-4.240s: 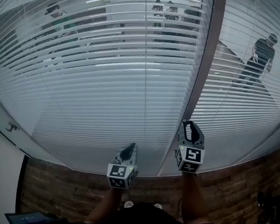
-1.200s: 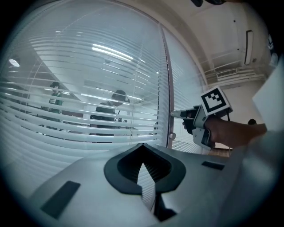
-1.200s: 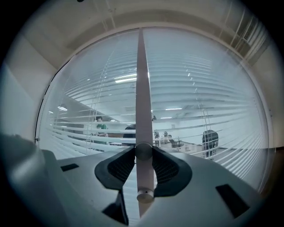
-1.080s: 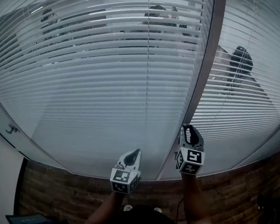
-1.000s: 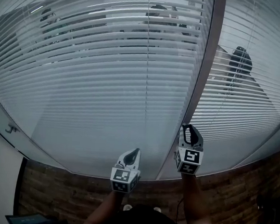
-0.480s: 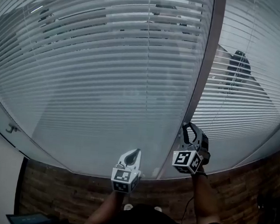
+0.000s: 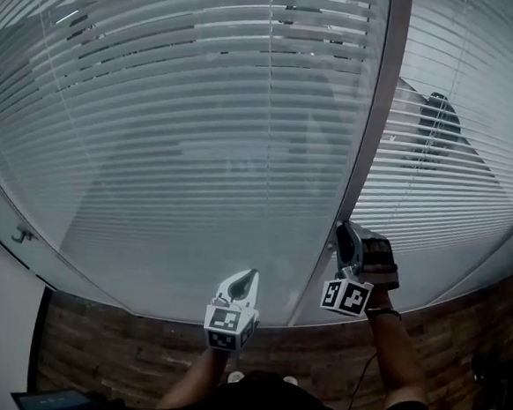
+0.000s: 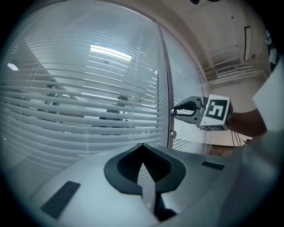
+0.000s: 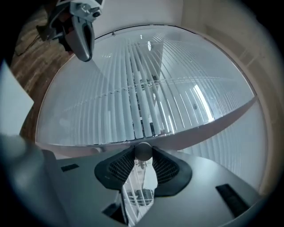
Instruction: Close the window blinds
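White slatted blinds hang behind the left glass pane, with slats tilted nearly flat, and the room behind shows only faintly. A grey mullion divides it from the right pane's blinds, whose slats stand open. My right gripper reaches the mullion, rolled to the right with the hand showing. In the right gripper view its jaws are shut on a round grey knob. My left gripper hovers lower left of it, shut and empty, pointing at the glass; its tips meet.
A brick wall runs below the window. Behind the right pane a person is seen through the slats. A small latch sits on the left frame. Another small knob sits on the mullion below my right gripper.
The right gripper has rolled to the right on the knob. The left blind's slats have tilted flatter, hiding more of the room behind. The left gripper has barely moved.
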`<state>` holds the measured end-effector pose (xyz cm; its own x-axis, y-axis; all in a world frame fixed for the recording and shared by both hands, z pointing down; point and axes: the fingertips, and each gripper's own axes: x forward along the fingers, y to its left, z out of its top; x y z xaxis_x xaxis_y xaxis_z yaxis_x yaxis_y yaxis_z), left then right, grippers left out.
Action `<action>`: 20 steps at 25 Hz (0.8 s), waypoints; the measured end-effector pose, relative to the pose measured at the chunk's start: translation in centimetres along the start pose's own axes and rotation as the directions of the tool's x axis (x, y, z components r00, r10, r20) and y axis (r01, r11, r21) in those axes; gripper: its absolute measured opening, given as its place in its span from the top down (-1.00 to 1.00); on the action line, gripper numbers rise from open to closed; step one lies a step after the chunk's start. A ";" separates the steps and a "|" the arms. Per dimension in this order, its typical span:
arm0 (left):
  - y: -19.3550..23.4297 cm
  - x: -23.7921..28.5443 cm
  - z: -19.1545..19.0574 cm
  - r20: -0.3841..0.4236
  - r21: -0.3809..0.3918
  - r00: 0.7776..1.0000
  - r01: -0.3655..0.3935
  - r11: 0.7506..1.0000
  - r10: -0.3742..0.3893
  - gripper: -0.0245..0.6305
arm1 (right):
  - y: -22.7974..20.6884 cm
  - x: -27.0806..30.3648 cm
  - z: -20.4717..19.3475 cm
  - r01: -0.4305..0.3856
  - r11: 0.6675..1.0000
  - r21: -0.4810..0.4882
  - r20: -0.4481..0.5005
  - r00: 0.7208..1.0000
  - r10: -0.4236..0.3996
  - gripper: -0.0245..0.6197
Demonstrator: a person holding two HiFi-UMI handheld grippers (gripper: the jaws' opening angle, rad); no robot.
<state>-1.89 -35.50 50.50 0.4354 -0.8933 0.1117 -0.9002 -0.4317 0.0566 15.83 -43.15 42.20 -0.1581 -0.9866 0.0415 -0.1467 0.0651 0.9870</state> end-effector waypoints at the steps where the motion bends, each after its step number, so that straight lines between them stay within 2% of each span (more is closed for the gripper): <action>1: -0.1 0.0 0.1 0.001 0.001 1.000 0.001 1.000 -0.001 0.94 | 0.0 0.0 0.0 0.006 1.000 -0.024 -0.002 1.000 -0.006 0.53; 4: -0.2 0.1 -0.3 -0.012 -0.005 1.000 0.008 1.000 -0.008 0.94 | 0.1 0.0 0.0 0.024 0.998 -0.061 -0.006 1.000 -0.024 0.53; 6: -0.4 0.2 -0.3 -0.011 -0.014 1.000 0.020 1.000 -0.020 0.94 | 0.0 -0.1 -0.1 0.032 0.999 -0.031 0.001 0.999 -0.032 0.53; 8: -0.4 0.0 0.2 -0.006 -0.022 1.000 0.019 1.000 -0.019 0.94 | -0.2 -0.6 -0.4 0.028 0.994 0.107 0.013 0.999 -0.030 0.52; 9: -0.3 -0.1 0.2 -0.002 -0.025 1.000 0.015 1.000 -0.015 0.94 | -0.3 -1.1 -0.5 0.020 0.975 0.222 0.023 0.999 -0.026 0.51; 10: -0.2 -0.1 0.1 0.001 -0.026 1.000 0.013 1.000 -0.013 0.94 | -0.4 -1.6 -0.5 0.005 0.936 0.353 0.037 0.999 -0.019 0.50; 12: -0.1 0.1 -0.3 0.003 -0.024 1.000 0.018 1.000 -0.018 0.94 | -0.6 -2.4 -0.6 -0.038 0.811 0.583 0.064 0.998 0.000 0.50; 13: -0.2 0.2 -0.2 0.004 -0.026 1.000 0.017 1.000 -0.017 0.94 | -0.5 -2.6 -0.7 -0.051 0.752 0.657 0.071 0.997 0.006 0.50; 16: -0.6 0.3 0.5 -0.001 -0.033 1.000 0.007 0.999 -0.007 0.94 | 0.0 -2.4 -1.2 -0.052 0.609 0.792 0.066 0.998 -0.001 0.50; 20: -1.6 0.8 -0.5 -0.012 0.002 0.999 0.042 0.999 -0.042 0.94 | 0.5 -2.0 -1.4 -0.075 0.348 0.934 0.083 0.997 -0.006 0.50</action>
<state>-0.15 -35.45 51.00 0.4729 -0.8728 0.1208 -0.8811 -0.4692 0.0590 17.45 -41.31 42.79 -0.2375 -0.9711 0.0225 -0.9515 0.2372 0.1958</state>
